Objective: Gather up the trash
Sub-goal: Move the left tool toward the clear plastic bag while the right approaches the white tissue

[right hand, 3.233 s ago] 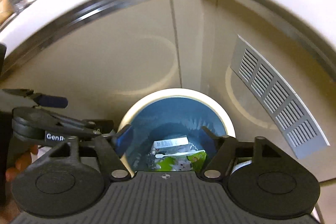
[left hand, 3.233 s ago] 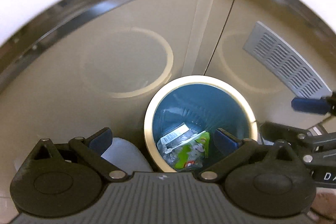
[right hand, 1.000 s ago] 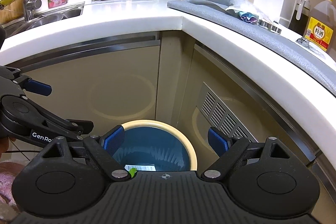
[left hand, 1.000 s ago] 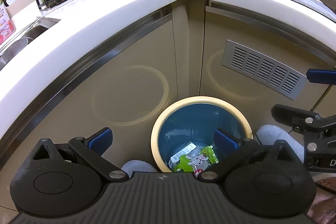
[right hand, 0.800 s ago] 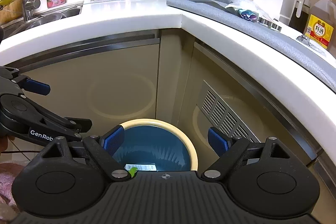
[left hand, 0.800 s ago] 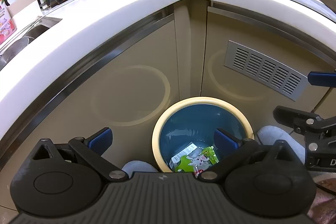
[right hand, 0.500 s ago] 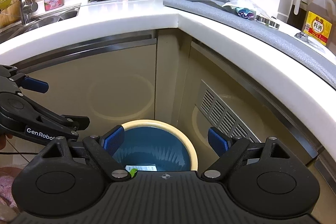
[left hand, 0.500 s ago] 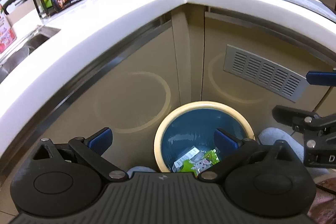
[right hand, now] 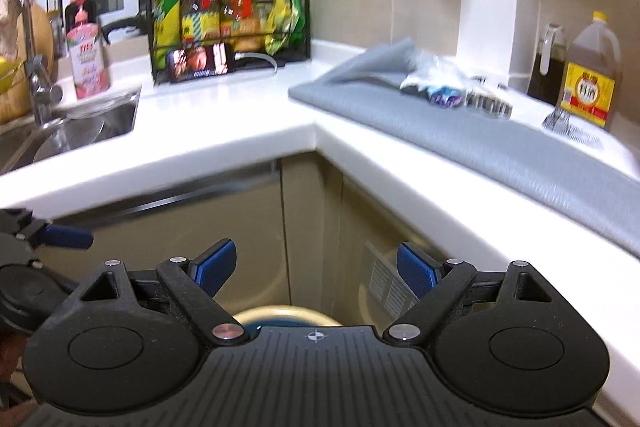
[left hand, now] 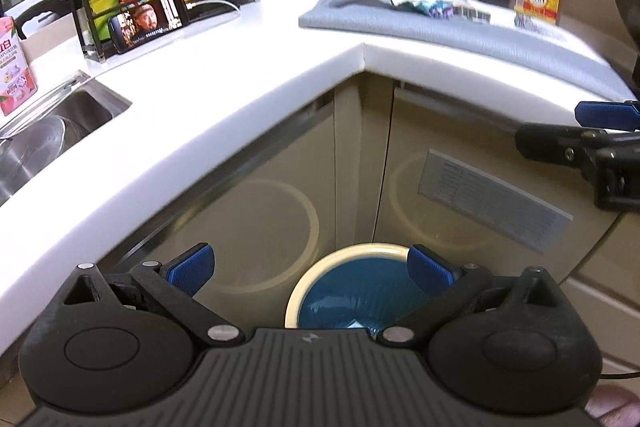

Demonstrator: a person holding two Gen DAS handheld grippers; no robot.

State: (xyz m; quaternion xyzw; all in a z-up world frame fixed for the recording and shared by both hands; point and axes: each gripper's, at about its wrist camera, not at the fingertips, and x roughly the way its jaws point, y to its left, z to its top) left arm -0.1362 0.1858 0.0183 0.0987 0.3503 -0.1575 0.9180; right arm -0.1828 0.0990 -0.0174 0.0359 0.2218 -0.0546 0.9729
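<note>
Both tools empty at this point. My left gripper [left hand: 310, 265] stood with its jaws spread wide, nothing between them; my right gripper [right hand: 316, 265] likewise released and bare. Both were held above the floor in front of the corner cabinets, pointing toward the counter.

The bin [left hand: 352, 291], blue inside with a cream rim, sat on the floor in the cabinet corner, directly below the left tool; in the right view only a sliver of its rim [right hand: 286, 313] showed over the tool body. Remaining trash: a small heap of crumpled wrappers [right hand: 436, 87] on the grey mat [right hand: 500, 147] along the right-hand counter, just beside a row of small metal pieces [right hand: 486, 105]. The oil jug [right hand: 590, 89] and a dark bottle stood near behind them.

Risks noted, as judgement only:
- Wrappers looked thin and slack; a pinch on one edge might lift part of the heap and shed the rest onto the mat or floor.
- Closing too wide could catch the metal pieces along with the wrappers.
- A low approach could snag the mat edge and drag it.
- The bin was largely hidden from the right camera, so a release from that side might miss the rim.
</note>
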